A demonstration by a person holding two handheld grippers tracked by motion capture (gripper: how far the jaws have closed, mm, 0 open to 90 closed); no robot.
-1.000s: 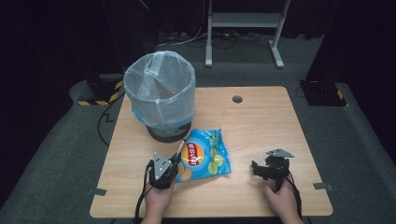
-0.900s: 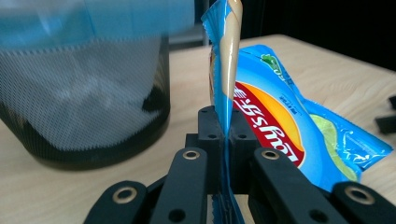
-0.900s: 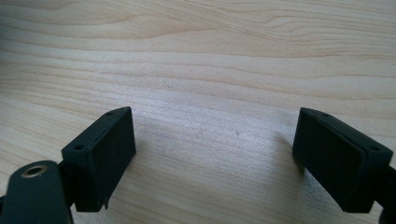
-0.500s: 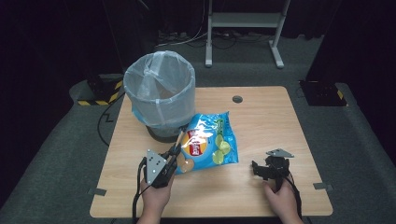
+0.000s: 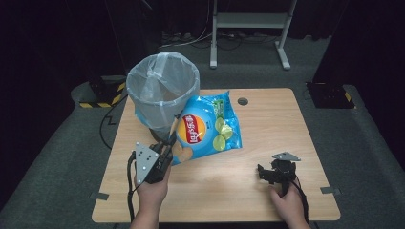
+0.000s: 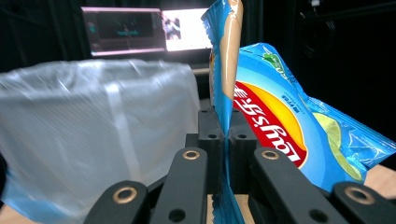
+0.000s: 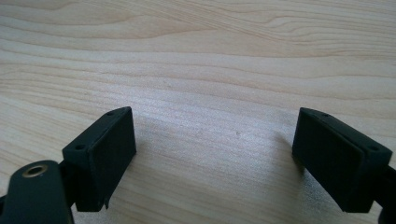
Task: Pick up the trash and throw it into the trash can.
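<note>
One second on, the left gripper, clamped on the crisp bag, has lifted it toward the lined bin; the right gripper rests spread.

Your left claw has lifted the chip bag off the table, raising it nearer the lined bin, tilted upright now.
</note>
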